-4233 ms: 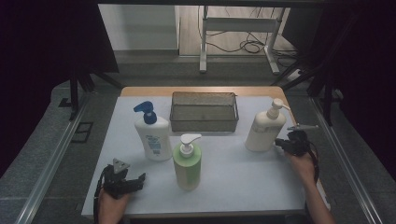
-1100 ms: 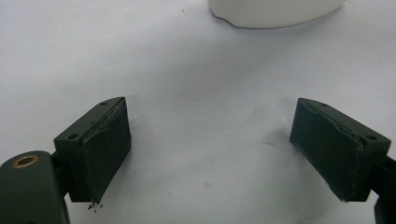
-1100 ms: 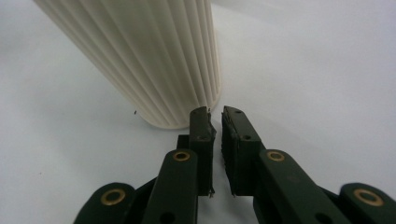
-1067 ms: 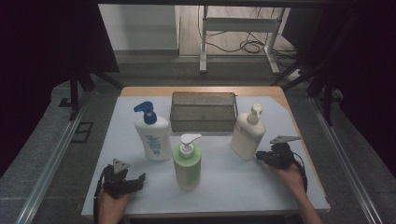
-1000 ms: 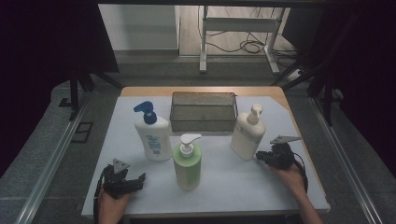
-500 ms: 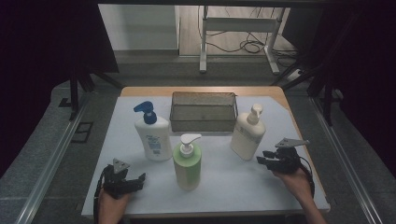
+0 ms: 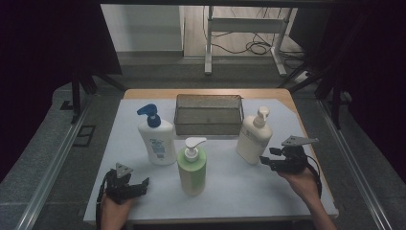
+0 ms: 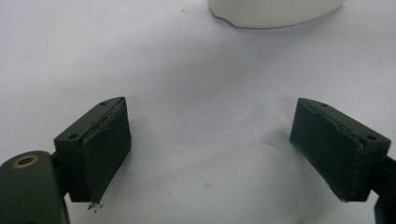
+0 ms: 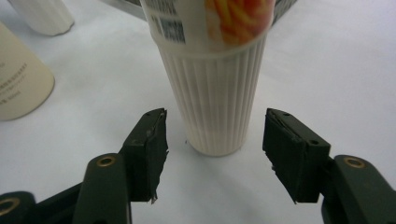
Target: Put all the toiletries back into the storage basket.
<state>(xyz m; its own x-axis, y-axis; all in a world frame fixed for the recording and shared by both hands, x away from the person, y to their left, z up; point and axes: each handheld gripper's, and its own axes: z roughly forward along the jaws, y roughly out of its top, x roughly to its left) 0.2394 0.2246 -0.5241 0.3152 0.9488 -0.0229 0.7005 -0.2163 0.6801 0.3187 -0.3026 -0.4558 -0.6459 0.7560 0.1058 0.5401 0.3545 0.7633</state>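
On the counter's (image 7: 297,191) right side, the cream bottle (image 7: 253,139) is stood upright, just right of the basket (image 7: 208,115). It is framed, untouched, by the right gripper (image 9: 212,149), whose jaws have just been opening. Farther left, the green bottle (image 7: 192,165) and blue-capped bottle (image 7: 156,139) are seen. The left gripper (image 8: 210,149) is held released over bare counter.
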